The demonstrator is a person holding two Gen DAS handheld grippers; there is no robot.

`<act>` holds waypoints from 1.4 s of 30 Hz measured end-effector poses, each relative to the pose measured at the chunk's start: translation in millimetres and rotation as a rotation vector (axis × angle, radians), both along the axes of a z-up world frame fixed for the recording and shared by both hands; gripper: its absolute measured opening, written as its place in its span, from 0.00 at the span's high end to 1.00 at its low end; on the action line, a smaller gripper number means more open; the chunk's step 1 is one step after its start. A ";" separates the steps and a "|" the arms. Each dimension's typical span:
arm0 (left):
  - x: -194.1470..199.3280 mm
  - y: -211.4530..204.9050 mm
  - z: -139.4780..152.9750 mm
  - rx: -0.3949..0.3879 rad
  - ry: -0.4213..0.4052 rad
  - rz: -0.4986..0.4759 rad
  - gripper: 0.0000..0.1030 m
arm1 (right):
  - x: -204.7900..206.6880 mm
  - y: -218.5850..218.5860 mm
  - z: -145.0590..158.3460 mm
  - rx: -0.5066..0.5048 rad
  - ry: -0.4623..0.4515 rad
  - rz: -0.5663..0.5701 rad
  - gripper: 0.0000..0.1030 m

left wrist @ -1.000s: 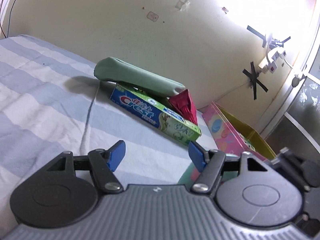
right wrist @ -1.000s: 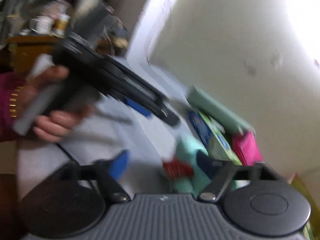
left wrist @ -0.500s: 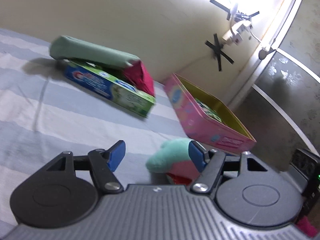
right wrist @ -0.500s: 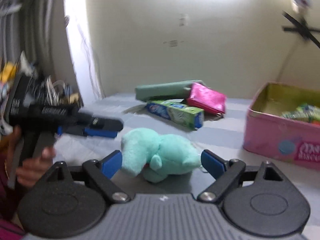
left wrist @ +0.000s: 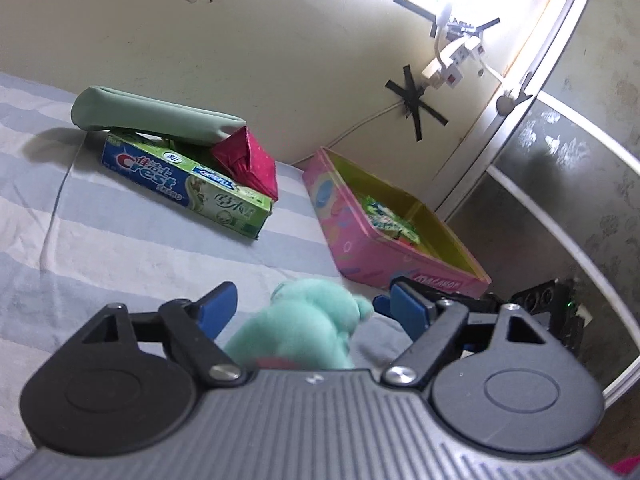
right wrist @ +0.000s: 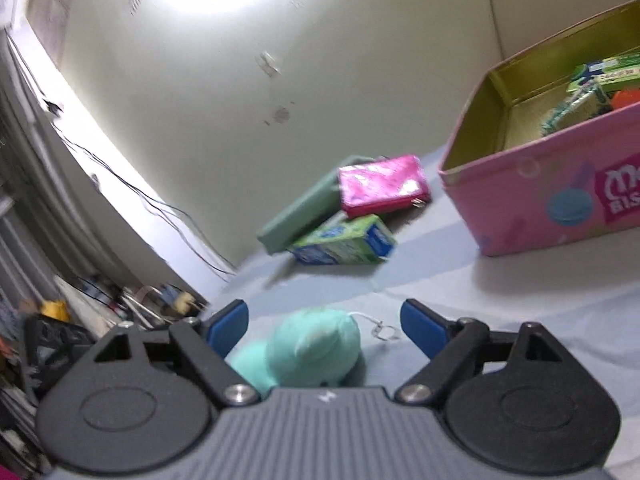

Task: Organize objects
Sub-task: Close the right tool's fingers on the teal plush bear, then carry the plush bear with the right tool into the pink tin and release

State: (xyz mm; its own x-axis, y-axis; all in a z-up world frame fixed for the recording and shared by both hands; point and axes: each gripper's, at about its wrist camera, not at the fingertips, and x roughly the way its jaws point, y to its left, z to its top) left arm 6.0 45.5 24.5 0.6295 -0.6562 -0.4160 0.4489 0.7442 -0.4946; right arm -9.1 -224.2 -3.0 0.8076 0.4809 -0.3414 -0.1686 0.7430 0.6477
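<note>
A teal plush toy (left wrist: 304,324) lies on the striped bedsheet (left wrist: 120,248). My left gripper (left wrist: 310,308) is open with the toy between its blue fingers. My right gripper (right wrist: 324,320) is open too, with the same toy (right wrist: 316,344) between its fingers, its keyring beside it. Further back lie a Crest toothpaste box (left wrist: 184,180), a green pencil case (left wrist: 156,118) and a magenta pouch (left wrist: 248,160), stacked together; they also show in the right wrist view (right wrist: 344,240). A pink tin box (left wrist: 384,232) holding several packets stands to the right (right wrist: 560,184).
A cream wall (left wrist: 280,60) runs behind the objects, with a power strip (left wrist: 448,64) and tape on it. A dark device (left wrist: 556,312) sits at the right edge of the bed. A cluttered desk (right wrist: 100,300) lies to the left in the right wrist view.
Both grippers have swung toward the teal plush toy. It now lies closer between the fingers of each. The right view has tilted, with the pink box now nearer at the right.
</note>
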 end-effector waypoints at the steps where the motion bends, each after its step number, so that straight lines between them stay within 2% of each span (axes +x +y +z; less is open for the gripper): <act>1: -0.3 -1.5 -1.3 0.015 0.000 0.003 0.17 | 0.3 2.7 0.1 -0.020 0.002 0.004 0.16; 5: 0.3 -6.0 -7.3 0.053 0.019 0.007 0.18 | 11.1 13.3 0.4 -0.047 0.011 0.029 0.16; 7: 2.6 -11.1 -12.9 0.079 0.036 0.007 0.24 | 21.9 18.6 -2.5 -0.036 0.033 0.037 0.19; 8: 5.1 -15.8 -17.5 0.104 0.048 -0.004 0.43 | 28.2 22.5 -5.3 -0.030 0.054 0.050 0.35; 9: 7.7 -20.2 -22.8 0.127 0.064 -0.019 0.46 | 33.6 27.5 -10.0 -0.027 0.087 0.078 0.46; 10: 8.2 -21.6 -26.5 0.133 0.067 -0.013 0.46 | 34.6 32.0 -16.1 -0.006 0.108 0.095 0.46; 12: 4.9 -21.7 -25.9 0.141 0.048 -0.017 0.49 | 27.2 35.4 -17.9 -0.014 0.086 0.077 0.50; 15: 0.4 -28.1 -21.4 0.155 0.037 -0.047 0.49 | 11.8 28.8 -14.2 -0.024 0.076 0.069 0.52; 19: -2.7 -58.8 -16.5 0.185 0.023 -0.127 0.49 | -21.7 12.0 -8.7 -0.061 0.040 -0.010 0.52; 22: -5.3 -99.6 -16.1 0.229 0.004 -0.212 0.49 | -44.9 -12.1 -8.7 -0.066 0.047 -0.108 0.52; 27: -16.4 -173.3 -12.6 0.295 -0.051 -0.371 0.49 | -92.0 -64.2 -13.4 -0.021 0.050 -0.268 0.52; 32: -29.8 -228.3 -13.4 0.347 -0.104 -0.492 0.49 | -134.7 -102.7 -19.6 0.025 0.028 -0.393 0.52; 36: -26.7 -254.1 -1.2 0.333 -0.094 -0.528 0.49 | -146.6 -121.7 -10.8 0.012 -0.016 -0.449 0.52; 42: -16.0 -273.0 53.2 0.246 -0.236 -0.506 0.49 | -137.2 -144.3 48.2 -0.127 -0.220 -0.500 0.52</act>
State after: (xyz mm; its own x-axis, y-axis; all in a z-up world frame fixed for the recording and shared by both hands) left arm -9.9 -227.6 77.7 0.3584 -0.8002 -0.4808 0.8532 0.4898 -0.1792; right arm -146.3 -368.5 45.2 0.9855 -0.0133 -0.1692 0.1035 0.8372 0.5370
